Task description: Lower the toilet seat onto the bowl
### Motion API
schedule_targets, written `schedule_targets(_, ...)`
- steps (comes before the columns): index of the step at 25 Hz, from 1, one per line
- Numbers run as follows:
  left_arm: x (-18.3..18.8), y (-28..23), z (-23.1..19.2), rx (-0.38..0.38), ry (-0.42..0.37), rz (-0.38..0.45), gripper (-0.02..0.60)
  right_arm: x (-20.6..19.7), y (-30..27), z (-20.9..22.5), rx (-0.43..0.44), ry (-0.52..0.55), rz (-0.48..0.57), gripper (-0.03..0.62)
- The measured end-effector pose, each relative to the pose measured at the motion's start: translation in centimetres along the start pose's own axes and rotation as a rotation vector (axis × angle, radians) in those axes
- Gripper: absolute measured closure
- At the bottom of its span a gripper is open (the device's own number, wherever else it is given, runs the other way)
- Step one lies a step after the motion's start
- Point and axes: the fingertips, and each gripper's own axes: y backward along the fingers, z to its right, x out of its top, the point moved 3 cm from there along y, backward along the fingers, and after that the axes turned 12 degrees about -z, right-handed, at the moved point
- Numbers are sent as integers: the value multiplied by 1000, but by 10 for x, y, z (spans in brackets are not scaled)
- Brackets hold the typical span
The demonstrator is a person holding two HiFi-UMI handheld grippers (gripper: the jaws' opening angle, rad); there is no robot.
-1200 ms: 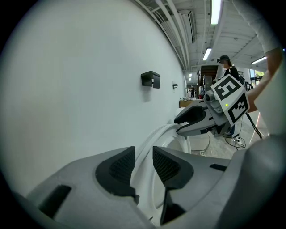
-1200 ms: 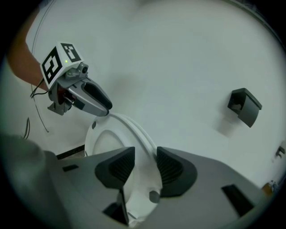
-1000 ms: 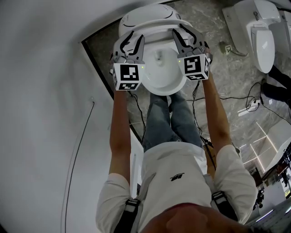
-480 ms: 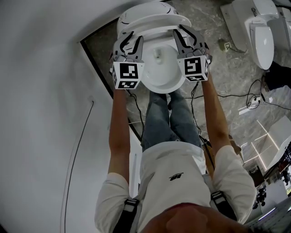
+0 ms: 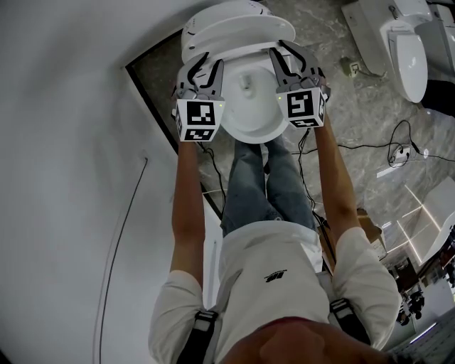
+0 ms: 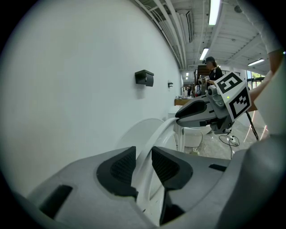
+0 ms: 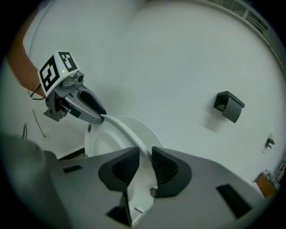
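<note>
Left claw (image 6: 144,164): closed on the toilet seat (image 7: 120,127), with both ribbed pads against one side limb of the ring. Right claw (image 7: 144,166): likewise clamped on the opposite limb, and the rim passes between its pads.

The seat is a plain, glossy white oval ring with a thin, rounded edge and no visible marks. It is raised clear of the bowl (image 5: 249,135), tilted between upright and flat, with its rear end towards the wall. The lid (image 5: 229,13) stands behind it. From above, the seat and lid overlap as two white bands, and the gap between them cannot be judged reliably.

The bowl is open below, white inside, and stands on a grey marbled floor (image 5: 334,121) beside a white wall (image 5: 64,142). The person stands at the front of the bowl with both arms extended.
</note>
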Motion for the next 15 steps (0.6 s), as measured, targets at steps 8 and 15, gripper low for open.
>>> schedule_targets(8,-9,9,13,0,1,-3,456,-9,13,-10,-1,0,2,502)
schedule_targets(15,-16,20,23,-4,0,-8,454,-14,26,-18,3,3,2,500)
